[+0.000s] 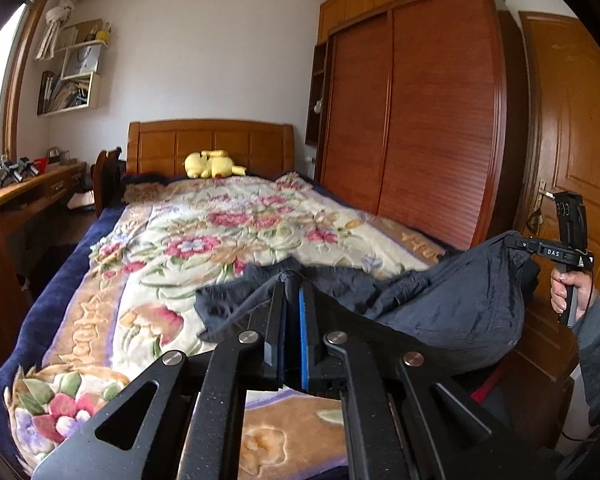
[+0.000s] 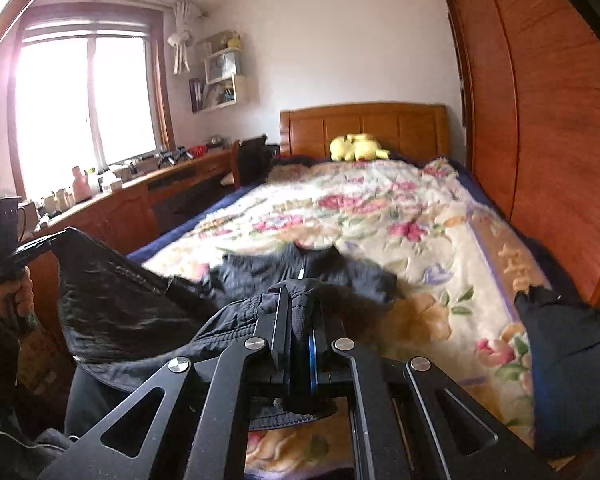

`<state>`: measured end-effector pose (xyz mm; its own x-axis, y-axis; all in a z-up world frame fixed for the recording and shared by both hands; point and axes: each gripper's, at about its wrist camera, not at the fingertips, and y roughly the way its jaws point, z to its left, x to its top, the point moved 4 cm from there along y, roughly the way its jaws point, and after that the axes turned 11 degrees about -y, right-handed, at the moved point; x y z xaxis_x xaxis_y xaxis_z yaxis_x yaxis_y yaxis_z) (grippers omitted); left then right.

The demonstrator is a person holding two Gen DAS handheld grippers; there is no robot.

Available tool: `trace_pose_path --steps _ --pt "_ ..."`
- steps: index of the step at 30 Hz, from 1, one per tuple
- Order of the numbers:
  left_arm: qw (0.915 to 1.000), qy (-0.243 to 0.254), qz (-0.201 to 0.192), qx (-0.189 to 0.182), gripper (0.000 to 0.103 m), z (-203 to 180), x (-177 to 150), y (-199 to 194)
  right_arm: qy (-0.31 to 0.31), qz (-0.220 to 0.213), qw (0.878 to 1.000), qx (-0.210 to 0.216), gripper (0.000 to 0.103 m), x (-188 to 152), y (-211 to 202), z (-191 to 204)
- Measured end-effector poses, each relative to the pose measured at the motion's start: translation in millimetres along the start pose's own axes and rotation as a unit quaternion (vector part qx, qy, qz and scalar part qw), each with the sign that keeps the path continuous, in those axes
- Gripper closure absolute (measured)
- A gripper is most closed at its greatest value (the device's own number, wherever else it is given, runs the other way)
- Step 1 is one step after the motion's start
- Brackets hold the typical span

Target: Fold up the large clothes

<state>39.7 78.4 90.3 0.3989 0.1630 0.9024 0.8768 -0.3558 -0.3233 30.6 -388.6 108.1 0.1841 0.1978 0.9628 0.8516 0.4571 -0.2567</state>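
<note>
Jacket [image 1: 452, 292]: dark, hem lifted above bed [image 1: 204, 232], collar end on floral blanket [image 2: 380, 208].
L gripper [image 1: 291, 280]: clenched on jacket hem.
R gripper [image 2: 302, 292]: clenched on jacket hem.
Bkgd: yellow plush [image 1: 212, 164] by headboard.

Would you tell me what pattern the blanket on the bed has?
The blanket is cream with pink and red flowers; the left wrist view shows it best.

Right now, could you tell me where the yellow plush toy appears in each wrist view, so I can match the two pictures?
Left wrist view: the yellow plush toy lies left of centre, at the far end of the bed against the headboard.
Right wrist view: the toy lies right of centre, again below the headboard.
Shared landmark: the floral blanket.
</note>
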Motion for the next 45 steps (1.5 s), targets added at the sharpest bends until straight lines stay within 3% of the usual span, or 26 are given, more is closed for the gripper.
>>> trace_pose_path --steps 7,11,17,21,27,35,39,45 --pt "0.9994 0.007 -0.035 0.003 0.098 -5.8 15.2 -26.1 -0.001 -0.032 0.999 -0.012 0.098 1.6 -34.7 -6.4" --pt "0.9997 0.002 -0.012 0.021 0.097 6.5 5.0 0.9 -0.01 -0.003 1.0 -0.021 0.098 -18.5 -9.0 -4.8" --pt "0.998 -0.026 0.046 0.036 0.097 43.0 -27.3 76.3 0.003 0.062 0.998 -0.011 0.098 -68.4 77.1 -7.9" --pt "0.9961 -0.029 0.058 0.06 0.097 60.8 -22.7 135.8 0.021 0.078 0.997 -0.018 0.098 -78.6 147.1 -26.8" --pt "0.9928 -0.03 0.063 0.097 0.097 81.9 7.5 194.3 0.013 0.115 0.992 -0.055 0.098 -61.2 251.1 -58.3" --pt "0.9881 -0.024 0.075 0.132 0.097 106.9 42.0 276.4 0.026 0.096 0.993 -0.07 0.097 -18.1 334.5 -84.1" --pt "0.985 -0.027 0.082 0.15 0.097 123.1 46.7 311.9 0.041 0.103 0.991 -0.075 0.098 -21.0 384.2 -100.8" --pt "0.9783 -0.021 0.103 0.179 0.097 142.0 37.0 354.5 0.058 0.13 0.986 -0.086 0.097 -31.5 425.8 -98.8"
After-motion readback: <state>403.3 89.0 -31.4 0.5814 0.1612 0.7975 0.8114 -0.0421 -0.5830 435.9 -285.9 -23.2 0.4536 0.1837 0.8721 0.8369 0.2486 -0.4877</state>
